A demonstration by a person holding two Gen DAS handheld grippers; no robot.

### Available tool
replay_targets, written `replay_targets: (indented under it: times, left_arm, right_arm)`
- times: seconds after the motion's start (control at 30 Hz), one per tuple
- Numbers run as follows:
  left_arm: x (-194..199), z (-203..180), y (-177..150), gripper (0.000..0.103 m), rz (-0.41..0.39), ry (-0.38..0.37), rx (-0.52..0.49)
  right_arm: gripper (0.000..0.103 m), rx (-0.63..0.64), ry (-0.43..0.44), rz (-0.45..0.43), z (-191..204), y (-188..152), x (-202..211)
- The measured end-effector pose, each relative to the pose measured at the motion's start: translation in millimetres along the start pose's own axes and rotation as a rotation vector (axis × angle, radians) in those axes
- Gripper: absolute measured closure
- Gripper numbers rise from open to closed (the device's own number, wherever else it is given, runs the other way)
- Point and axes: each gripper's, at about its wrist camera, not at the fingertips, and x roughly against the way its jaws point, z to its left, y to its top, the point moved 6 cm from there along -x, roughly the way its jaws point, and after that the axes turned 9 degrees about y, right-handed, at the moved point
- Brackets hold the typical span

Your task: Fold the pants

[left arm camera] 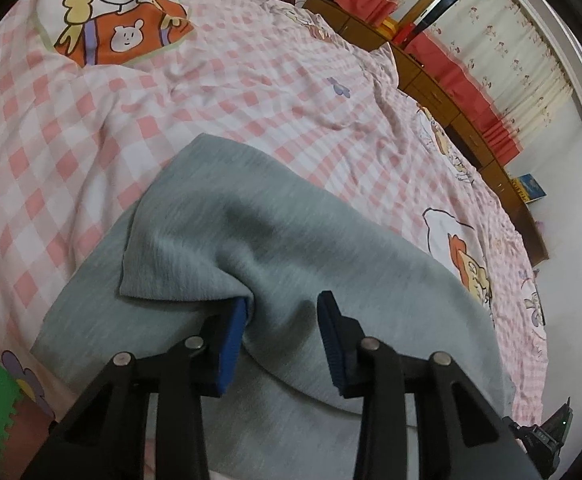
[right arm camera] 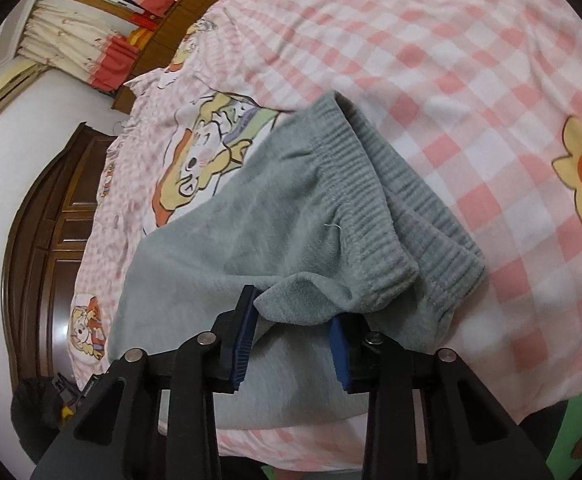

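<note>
Grey pants [left arm camera: 275, 240] on checked bedspread [left arm camera: 91, 128], left gripper [left arm camera: 283, 316] and right gripper [right arm camera: 295, 320] both spread wide, empty.

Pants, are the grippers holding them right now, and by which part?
Neither grips. Both the left gripper and right gripper are open, fabric of the grey pants lying loose between their jaws.

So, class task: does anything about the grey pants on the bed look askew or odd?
Yes. By the right tongs, the pants' ribbed waistband lies doubled and bunched, one corner curled over; by the left tongs the fabric is humped, not flat.
</note>
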Motion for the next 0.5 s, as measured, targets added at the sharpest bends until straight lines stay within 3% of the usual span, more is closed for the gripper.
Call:
replay_targets:
  times: [0.03, 0.1, 0.2, 0.5]
  left_arm:
    - [0.1, 1.2, -1.0, 0.064, -0.002, 0.011, 0.001]
    - [-1.3, 5.3, -6.9, 0.051, -0.002, 0.084, -0.019]
    - [-5.4, 13.2, -18.0, 0.046, -0.013, 0.159, -0.034]
    - [-17.9, 14.1, -10.1, 0.038, -0.037, 0.119, 0.052]
  right_arm:
    - [0.071, 0.005, 0.0, -0.002, 0.8, -0.2, 0.9]
    - [0.073, 0.008, 0.006, -0.009, 1.6, -0.3, 3.5]
    - [0.073, 0.026, 0.005, -0.014, 1.6, -1.7, 6.2]
    - [0.073, 0.103, -0.063, -0.009, -6.4, -4.7, -8.8]
